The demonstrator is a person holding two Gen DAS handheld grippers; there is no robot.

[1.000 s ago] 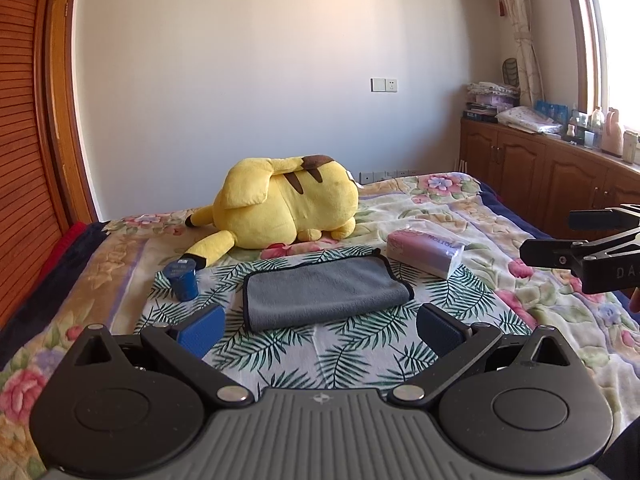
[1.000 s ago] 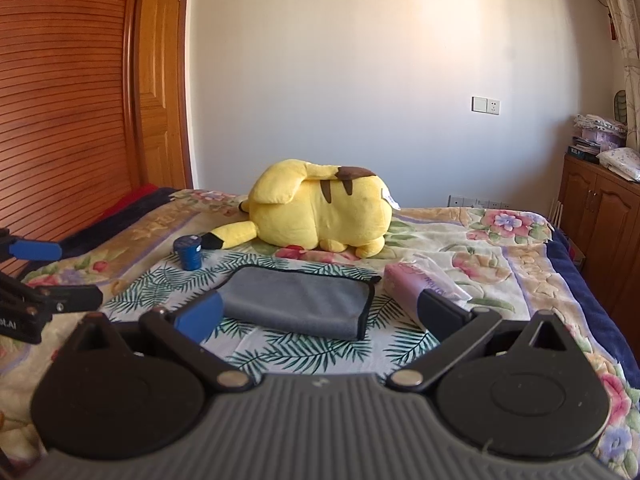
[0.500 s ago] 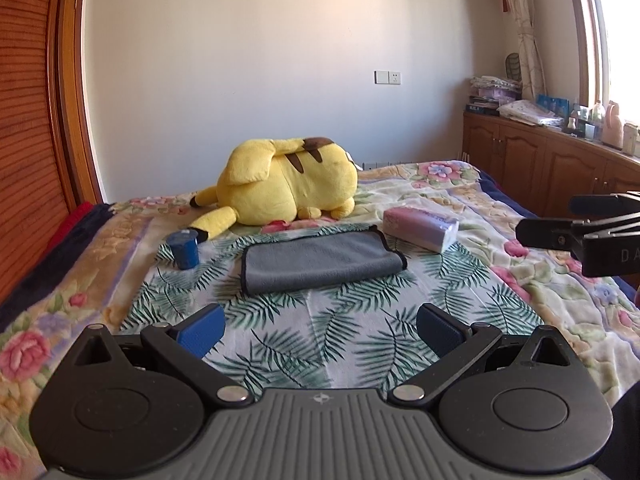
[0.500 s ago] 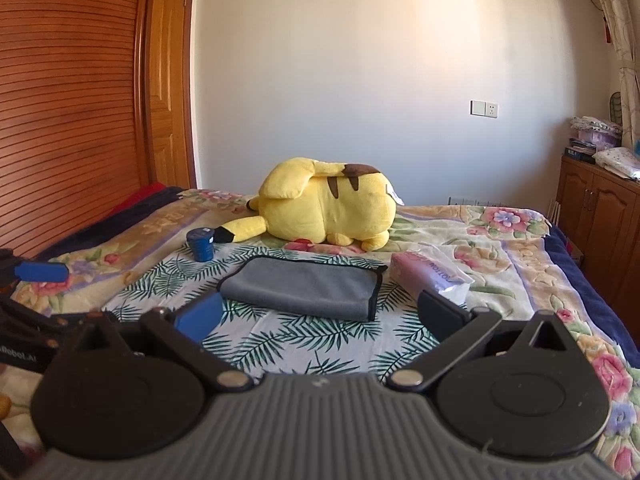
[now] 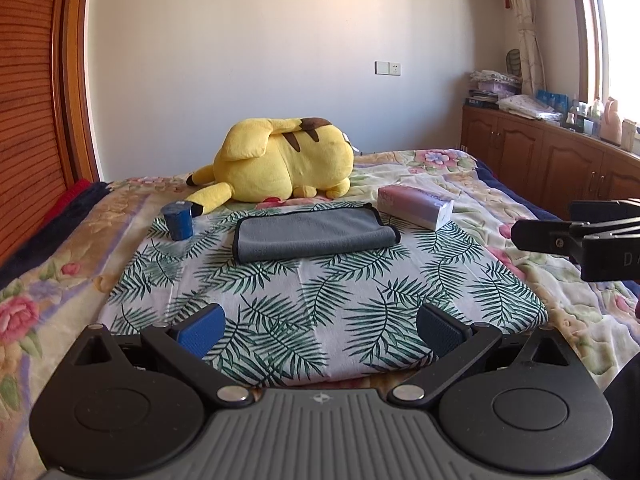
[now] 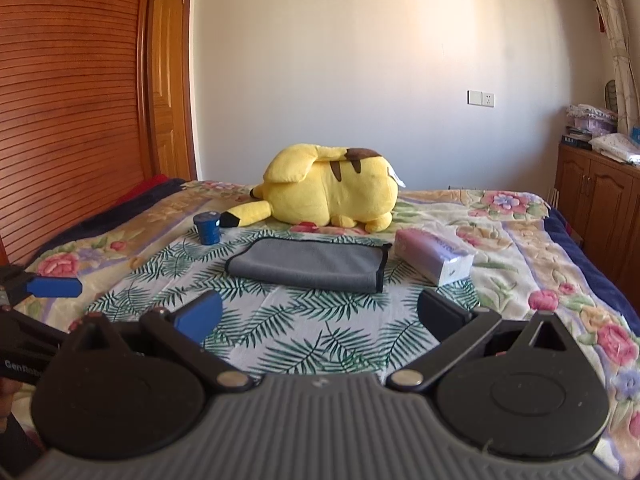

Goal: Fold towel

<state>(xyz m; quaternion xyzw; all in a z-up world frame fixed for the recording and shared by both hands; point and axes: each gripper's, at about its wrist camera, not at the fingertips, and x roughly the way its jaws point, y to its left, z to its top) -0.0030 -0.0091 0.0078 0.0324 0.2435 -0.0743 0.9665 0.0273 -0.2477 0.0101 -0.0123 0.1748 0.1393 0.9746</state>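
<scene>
At mid-frame, folded grey microfibre towel lies flat on the palm-leaf sheet, bare cloth below; left gripper and right gripper fingers spread wide, empty.

In the left wrist view the right gripper was cut off by the right edge of the frame, so only its dark fingers showed. In the right wrist view the left gripper ran off the left edge, its body lettering cut short. The plush toy hid the far edge of the bed behind it. The print on the tissue pack was too small to read. The things on the cabinet under the window were too small and washed out to tell apart.
</scene>
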